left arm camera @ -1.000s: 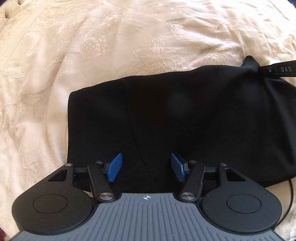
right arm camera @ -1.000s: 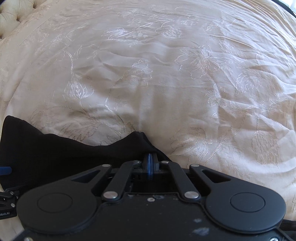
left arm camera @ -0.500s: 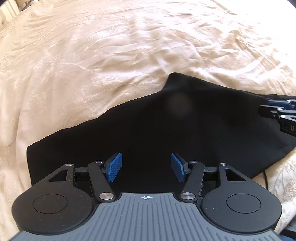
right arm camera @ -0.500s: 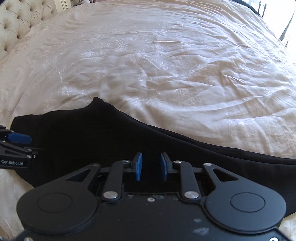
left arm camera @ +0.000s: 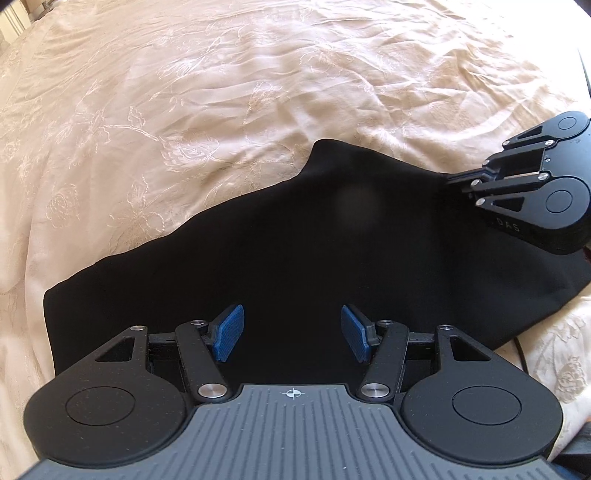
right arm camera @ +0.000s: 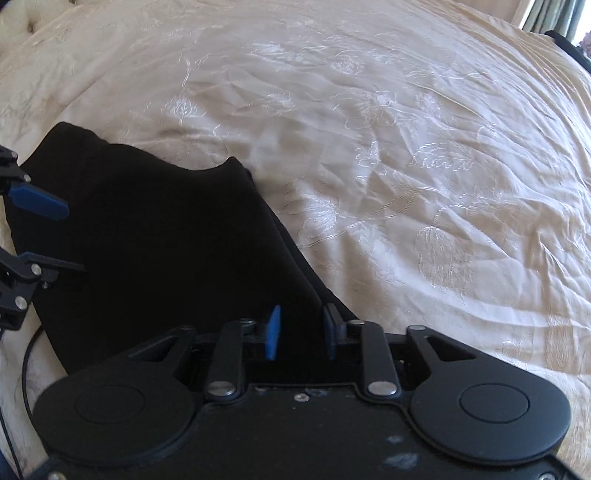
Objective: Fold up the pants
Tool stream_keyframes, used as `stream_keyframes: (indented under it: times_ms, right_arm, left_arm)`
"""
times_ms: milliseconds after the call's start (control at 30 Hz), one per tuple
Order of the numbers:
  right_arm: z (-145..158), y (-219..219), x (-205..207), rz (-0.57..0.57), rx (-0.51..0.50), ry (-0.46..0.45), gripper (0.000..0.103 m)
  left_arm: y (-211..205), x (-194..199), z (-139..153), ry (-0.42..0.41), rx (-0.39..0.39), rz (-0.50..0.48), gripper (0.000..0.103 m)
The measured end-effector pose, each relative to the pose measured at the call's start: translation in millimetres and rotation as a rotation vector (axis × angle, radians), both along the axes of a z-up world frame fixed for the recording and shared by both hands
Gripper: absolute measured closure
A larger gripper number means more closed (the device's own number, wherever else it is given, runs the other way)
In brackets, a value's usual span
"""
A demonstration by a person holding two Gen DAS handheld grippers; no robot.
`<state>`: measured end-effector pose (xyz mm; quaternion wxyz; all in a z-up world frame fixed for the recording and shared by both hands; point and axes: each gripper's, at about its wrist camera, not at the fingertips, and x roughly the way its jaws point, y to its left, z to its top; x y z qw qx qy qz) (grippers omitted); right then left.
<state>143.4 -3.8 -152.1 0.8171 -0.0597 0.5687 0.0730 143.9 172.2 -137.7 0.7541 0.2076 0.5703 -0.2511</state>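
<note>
The black pants [left arm camera: 314, 251] lie folded on the cream bedspread [left arm camera: 221, 110], with one corner peaking toward the far side. My left gripper [left arm camera: 292, 332] hovers over their near edge, open, nothing between its blue pads [left arm camera: 229, 332]. In the right wrist view the pants [right arm camera: 166, 251] fill the left half and the left gripper [right arm camera: 48, 236] shows at the left edge. My right gripper [right arm camera: 301, 332] sits over the pants' right edge. Its jaws are closing, the pads still apart with black cloth between them. It also shows as the right gripper [left arm camera: 452, 181] at the pants' far right end.
The embroidered bedspread [right arm camera: 406, 184] spreads wide beyond and to the right of the pants. A tufted headboard [right arm camera: 22, 22] is at the far left corner. A thin black cable [right arm camera: 26, 369] trails by the pants' near left edge.
The right gripper, shut on a pants corner a second ago, let go and shifted along the pants' right edge. The left gripper rose and turned, staying open.
</note>
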Motion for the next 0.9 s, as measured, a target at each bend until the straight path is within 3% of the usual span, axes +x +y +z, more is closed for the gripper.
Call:
stream_keyframes:
  times_ms: [200, 333, 467, 667, 900]
  right_arm:
    - [-13, 0, 12, -0.093, -0.03, -0.009, 0.098]
    - [12, -10, -4, -0.286, 0.034, -0.123, 0.084]
    - [34, -27, -44, -0.462, 0.092, -0.166, 0.081]
    - [33, -68, -120, -0.632, 0.077, -0.122, 0.078]
    - [24, -132, -179, -0.624, 0.024, -0.103, 0.076]
  left_arm:
    - [-3, 7, 1, 0.008, -0.008, 0.009, 0.046]
    - [-8, 6, 5, 0.0, -0.027, 0.001, 0.046]
    - [-20, 1, 6, 0.024, -0.056, -0.016, 0.046]
    - [-60, -20, 11, -0.011, -0.068, -0.088, 0.046]
    - [-117, -50, 2, 0.021, -0.107, -0.064, 0.046]
